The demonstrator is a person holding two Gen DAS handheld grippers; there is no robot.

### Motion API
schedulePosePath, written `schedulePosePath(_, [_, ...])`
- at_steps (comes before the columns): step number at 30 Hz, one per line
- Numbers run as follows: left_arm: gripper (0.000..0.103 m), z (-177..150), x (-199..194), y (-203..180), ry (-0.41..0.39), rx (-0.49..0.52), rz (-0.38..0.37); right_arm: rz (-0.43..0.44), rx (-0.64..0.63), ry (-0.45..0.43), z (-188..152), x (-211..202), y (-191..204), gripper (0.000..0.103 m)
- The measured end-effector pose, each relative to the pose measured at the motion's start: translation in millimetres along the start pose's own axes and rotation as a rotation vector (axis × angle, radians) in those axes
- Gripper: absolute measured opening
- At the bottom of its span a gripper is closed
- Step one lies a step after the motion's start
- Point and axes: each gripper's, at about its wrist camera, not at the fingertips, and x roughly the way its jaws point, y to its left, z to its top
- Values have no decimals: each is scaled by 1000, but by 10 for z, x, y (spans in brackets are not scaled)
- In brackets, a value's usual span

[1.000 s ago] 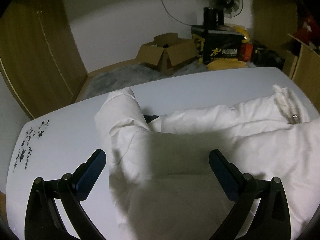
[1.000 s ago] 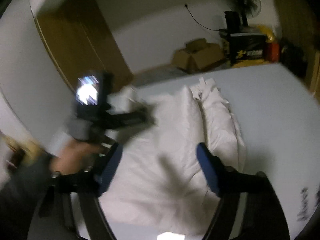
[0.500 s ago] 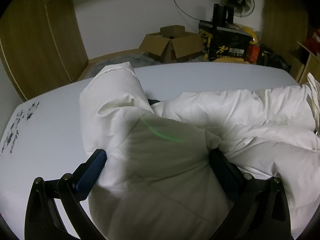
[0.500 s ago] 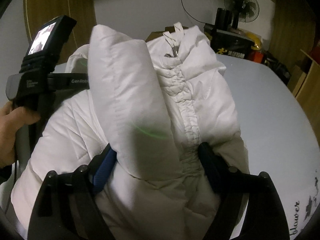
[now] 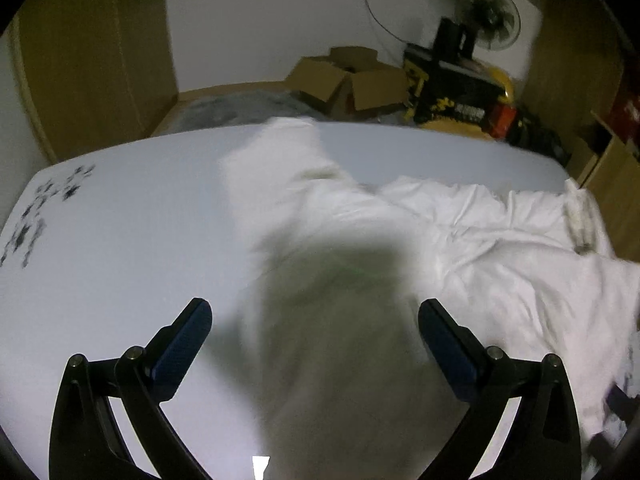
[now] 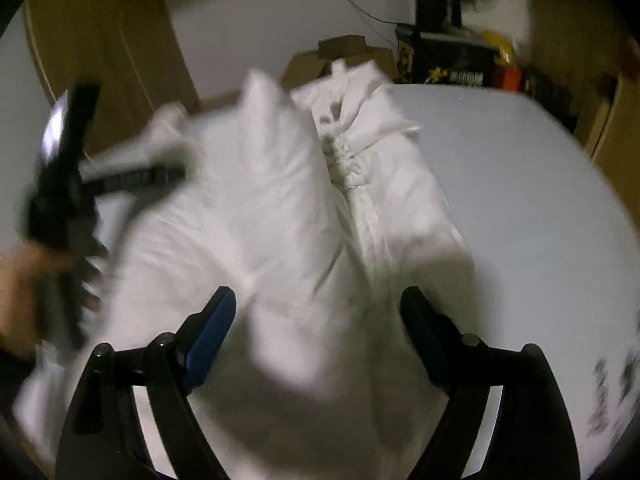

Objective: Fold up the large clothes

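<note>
A white puffy jacket lies spread on the pale table. One sleeve points toward the far edge. My left gripper is open above the jacket's near part, its jaws wide apart and empty. In the right wrist view the jacket is bunched into a raised fold with a gathered seam. My right gripper is open over it, jaws wide apart. The left gripper's handle and the hand holding it show at the left, blurred.
Black print marks the table's left corner. Beyond the table stand open cardboard boxes, a black-and-yellow box with a fan behind it, wooden wardrobe doors at left and a wooden cabinet at right.
Both grippers have pulled back and up from the jacket. The jacket, lifted close to both cameras half a second ago, has dropped lower onto the table. Both views are motion-blurred.
</note>
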Motion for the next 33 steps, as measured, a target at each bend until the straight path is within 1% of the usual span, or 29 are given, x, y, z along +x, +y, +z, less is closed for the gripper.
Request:
schedulePosePath(1, [103,-45,-141,92,-8,0,-10,52,51,-6,-37,-157,-89,85])
schedulePosePath(2, [103,-101,-280,180,-15,1,-22,83,99,-7,-86,-290,-182,85])
schedulePosePath(4, [103,-194,-461,306,-30,5,-49,117,157,-7,-187,-472,-321,85])
schedulePosePath(5, [103,-259,-545,385,-37,6,-71,124,169,-4,-235,-527,-361,85])
schedulePosePath(7, [103,-321,-590,484,-28,-9,-105,121,198,11,-364,-597,-447,85])
schedulePosePath(9, [103,-309,-515,577,20,-46,-180,119,237,52,-445,-567,-573,85])
schedulePosePath(10, [103,-295,-451,603,47,-76,-218,119,271,81,-473,-507,-664,85])
schedulePosePath(11, [103,-247,-339,679,92,-129,-267,122,295,102,-512,-463,-711,85])
schedulePosePath(12, [103,-241,-278,701,120,-160,-300,143,334,136,-533,-377,-793,85])
schedulePosePath(14, [103,-204,-98,750,180,-221,-392,223,419,175,-569,-215,-927,85])
schedulePosePath(16, [103,-155,135,832,239,-297,-484,273,484,209,-567,-45,-1022,85])
schedulePosePath(17, [103,-145,240,890,263,-341,-500,283,498,218,-568,6,-1053,85])
schedulePosePath(19, [103,-128,364,1001,260,-402,-493,320,530,232,-544,148,-1096,85])
schedulePosePath(20, [103,-115,420,1041,256,-416,-498,333,533,232,-532,191,-1107,85])
schedulePosePath(22, [103,-73,525,1076,254,-433,-529,345,522,239,-503,265,-1098,85])
schedulePosePath(23, [103,-52,606,1066,266,-441,-583,348,515,244,-485,296,-1098,85])
schedulePosePath(26, [103,-9,766,978,296,-452,-708,378,509,253,-476,398,-1075,85])
schedulePosePath(27, [103,9,807,929,302,-446,-731,384,508,252,-476,408,-1092,85])
schedulePosePath(29, [103,66,862,817,292,-411,-739,403,508,252,-449,482,-1106,86])
schedulePosePath(33, [103,185,914,631,285,-345,-721,428,498,244,-391,622,-1109,91])
